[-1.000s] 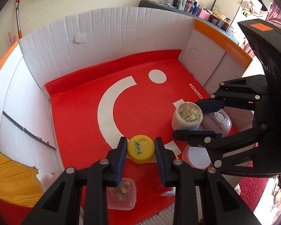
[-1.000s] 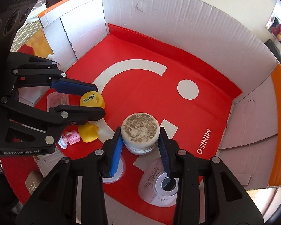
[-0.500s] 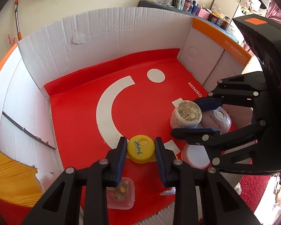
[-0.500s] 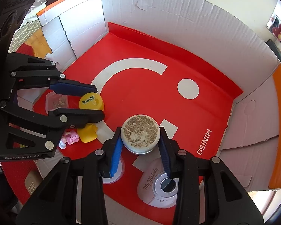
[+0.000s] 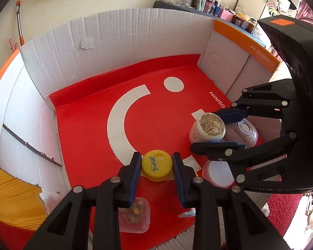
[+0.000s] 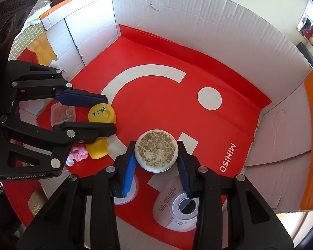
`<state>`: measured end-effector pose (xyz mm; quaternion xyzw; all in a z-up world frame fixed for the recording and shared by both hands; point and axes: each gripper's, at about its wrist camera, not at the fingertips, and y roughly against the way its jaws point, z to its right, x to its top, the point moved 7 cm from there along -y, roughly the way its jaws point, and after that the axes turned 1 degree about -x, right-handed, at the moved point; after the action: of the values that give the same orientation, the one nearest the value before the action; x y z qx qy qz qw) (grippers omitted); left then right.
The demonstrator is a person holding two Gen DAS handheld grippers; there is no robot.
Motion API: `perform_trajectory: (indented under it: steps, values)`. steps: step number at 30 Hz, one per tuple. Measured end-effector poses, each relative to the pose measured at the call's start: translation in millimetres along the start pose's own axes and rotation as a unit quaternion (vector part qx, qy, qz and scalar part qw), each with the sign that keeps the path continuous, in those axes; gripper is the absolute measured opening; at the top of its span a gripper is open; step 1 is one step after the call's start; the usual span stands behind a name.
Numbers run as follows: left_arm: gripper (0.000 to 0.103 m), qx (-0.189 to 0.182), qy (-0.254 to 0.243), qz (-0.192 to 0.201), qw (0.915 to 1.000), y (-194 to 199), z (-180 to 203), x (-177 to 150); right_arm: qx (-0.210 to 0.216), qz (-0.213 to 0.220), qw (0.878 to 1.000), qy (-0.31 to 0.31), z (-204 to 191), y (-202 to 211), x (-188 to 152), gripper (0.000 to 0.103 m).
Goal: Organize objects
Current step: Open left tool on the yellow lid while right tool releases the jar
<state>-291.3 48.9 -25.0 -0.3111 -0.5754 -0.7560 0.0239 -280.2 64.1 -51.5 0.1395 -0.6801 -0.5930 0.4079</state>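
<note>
My left gripper [image 5: 156, 164] is shut on a small yellow-lidded jar [image 5: 157, 165] and holds it above the red floor of the cardboard box [image 5: 114, 48]. The jar also shows in the right wrist view [image 6: 102, 114] between the left fingers. My right gripper [image 6: 156, 156] is shut on a white jar with a speckled lid [image 6: 155, 150], held above the box floor. That jar shows in the left wrist view [image 5: 207, 127] too.
On the box floor near its front lie a pink My Melody device [image 6: 177, 206], a round pink-rimmed lid [image 5: 218, 176], a clear plastic container with food [image 5: 133, 215], a yellow toy [image 6: 97, 149] and a small pink toy [image 6: 78, 153]. White cardboard walls enclose the box.
Both grippers have risen slightly with their jars; the jars sit a little higher above the floor. Grips are unchanged.
</note>
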Motion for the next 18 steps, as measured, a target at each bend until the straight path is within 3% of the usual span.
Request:
perform_trajectory:
  steps: [18]
  values:
    - [0.033,-0.002,0.004,-0.002,1.0000,0.4,-0.2,-1.1,0.000,0.003,1.000,-0.002,-10.2,6.8,-9.9,0.036]
